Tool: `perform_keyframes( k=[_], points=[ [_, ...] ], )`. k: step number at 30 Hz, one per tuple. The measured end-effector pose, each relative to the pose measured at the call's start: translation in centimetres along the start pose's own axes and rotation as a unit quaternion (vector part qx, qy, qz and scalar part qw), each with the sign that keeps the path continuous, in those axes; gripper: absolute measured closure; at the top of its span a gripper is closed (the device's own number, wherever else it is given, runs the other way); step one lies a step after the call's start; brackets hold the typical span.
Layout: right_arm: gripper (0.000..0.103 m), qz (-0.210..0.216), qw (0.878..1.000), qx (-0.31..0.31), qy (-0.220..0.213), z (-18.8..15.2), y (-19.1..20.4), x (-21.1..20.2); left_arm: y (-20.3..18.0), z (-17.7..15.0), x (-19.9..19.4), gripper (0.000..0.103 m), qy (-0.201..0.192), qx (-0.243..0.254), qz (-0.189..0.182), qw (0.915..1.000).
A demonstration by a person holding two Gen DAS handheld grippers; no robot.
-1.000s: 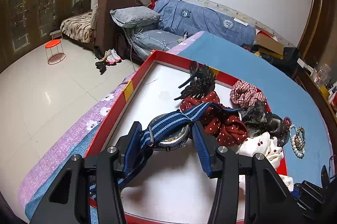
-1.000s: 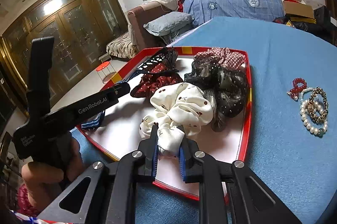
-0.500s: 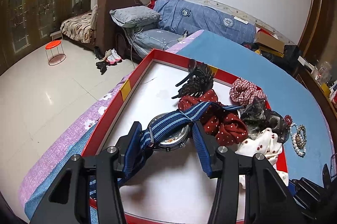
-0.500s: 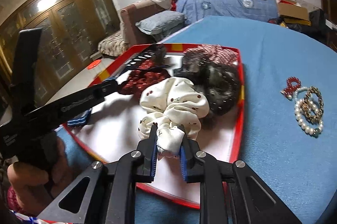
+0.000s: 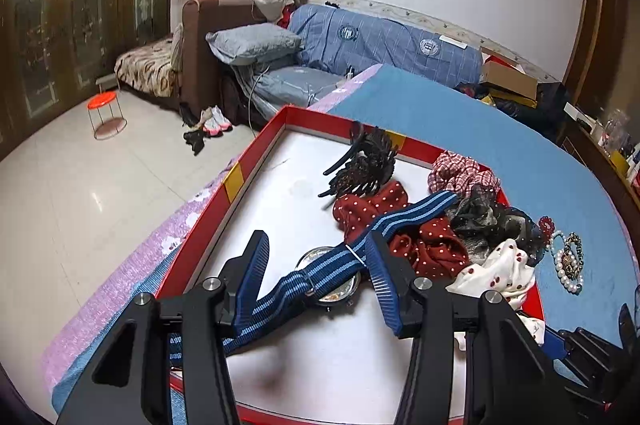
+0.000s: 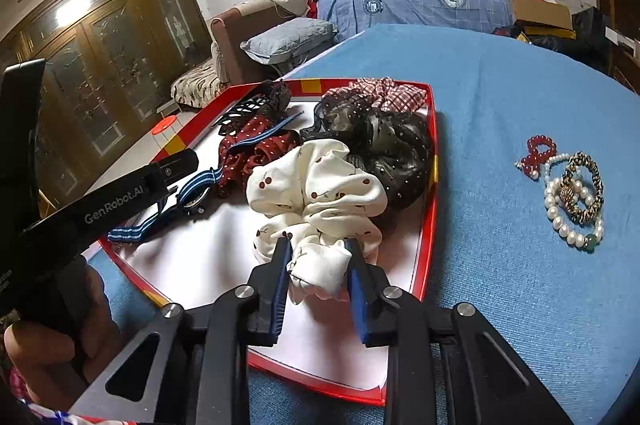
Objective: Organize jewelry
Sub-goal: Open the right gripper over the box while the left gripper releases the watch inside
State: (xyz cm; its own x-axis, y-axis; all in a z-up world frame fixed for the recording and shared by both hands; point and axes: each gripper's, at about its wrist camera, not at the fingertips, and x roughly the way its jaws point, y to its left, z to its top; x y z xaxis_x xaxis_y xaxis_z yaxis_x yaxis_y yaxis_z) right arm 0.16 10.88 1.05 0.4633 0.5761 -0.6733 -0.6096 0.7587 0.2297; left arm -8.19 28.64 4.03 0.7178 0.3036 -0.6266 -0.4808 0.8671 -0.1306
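A watch (image 5: 338, 291) on a blue striped strap (image 5: 400, 221) sits between the jaws of my left gripper (image 5: 316, 237), low over the white floor of the red tray (image 5: 256, 161). The gripper is shut on it, and the strap's far end lies across a red dotted scrunchie (image 5: 424, 249). My right gripper (image 6: 318, 243) is at the tray's near edge with its jaws opening. A fold of the white cherry-print scrunchie (image 6: 320, 189) lies loosely between its pads, and the scrunchie rests in the tray.
Also in the tray are a black claw clip (image 5: 364, 165), a plaid scrunchie (image 5: 460, 173) and a black sheer scrunchie (image 6: 384, 141). Pearl and bead bracelets (image 6: 572, 193) lie on the blue cloth right of the tray. A hand (image 6: 48, 353) holds the left gripper at lower left.
The right jaws have widened around the white scrunchie's fold, and the scrunchie has settled in the tray. In the left jaws the watch has tipped flatter, with its strap now running diagonally.
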Motion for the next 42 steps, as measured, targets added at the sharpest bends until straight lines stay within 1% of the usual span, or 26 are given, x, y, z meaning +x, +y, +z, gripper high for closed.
perform_keyframes(
  k=[1, 3, 5, 12, 19, 29, 34, 38, 42],
  points=[
    [0.07, 0.0, 1.0, -0.002, -0.002, -0.1, 0.1, -0.2, -0.2, 0.2, -0.2, 0.054, -0.002, 0.002, 0.002, 1.0],
    [0.063, -0.001, 1.0, -0.004, -0.008, -0.2, 0.1, -0.5, -0.3, 0.1, -0.5, 0.054, -0.008, 0.008, 0.007, 0.9999],
    [0.061, 0.0, 1.0, -0.006, -0.013, -0.3, 0.0, -0.8, -0.4, -0.1, -0.9, 0.054, -0.015, 0.013, 0.013, 0.9997],
    [0.058, 0.002, 0.999, -0.001, -0.036, -0.2, -0.2, -2.2, -0.7, -0.1, -1.7, 0.05, -0.031, 0.025, 0.023, 0.9989],
    [0.058, 0.012, 0.998, 0.008, -0.064, -0.1, -0.7, -3.6, -1.4, 0.1, -2.2, 0.048, -0.045, 0.034, 0.031, 0.9979],
    [0.058, 0.018, 0.996, 0.031, -0.08, -0.5, -1.9, -5.4, -2.8, -0.3, -3.6, 0.048, -0.06, 0.053, 0.034, 0.9962],
    [0.058, 0.022, 0.995, 0.05, -0.087, -0.5, -3.4, -6.6, -3.8, -0.1, -4.6, 0.047, -0.07, 0.065, 0.033, 0.9949],
    [0.058, 0.026, 0.992, 0.082, -0.09, -0.6, -5.8, -7.6, -4.9, -0.2, -5.2, 0.047, -0.075, 0.077, 0.03, 0.9937],
    [0.058, 0.017, 0.989, 0.112, -0.098, -0.6, -8.5, -8.8, -6.1, -0.3, -5.7, 0.047, -0.076, 0.091, 0.024, 0.9926]
  ],
)
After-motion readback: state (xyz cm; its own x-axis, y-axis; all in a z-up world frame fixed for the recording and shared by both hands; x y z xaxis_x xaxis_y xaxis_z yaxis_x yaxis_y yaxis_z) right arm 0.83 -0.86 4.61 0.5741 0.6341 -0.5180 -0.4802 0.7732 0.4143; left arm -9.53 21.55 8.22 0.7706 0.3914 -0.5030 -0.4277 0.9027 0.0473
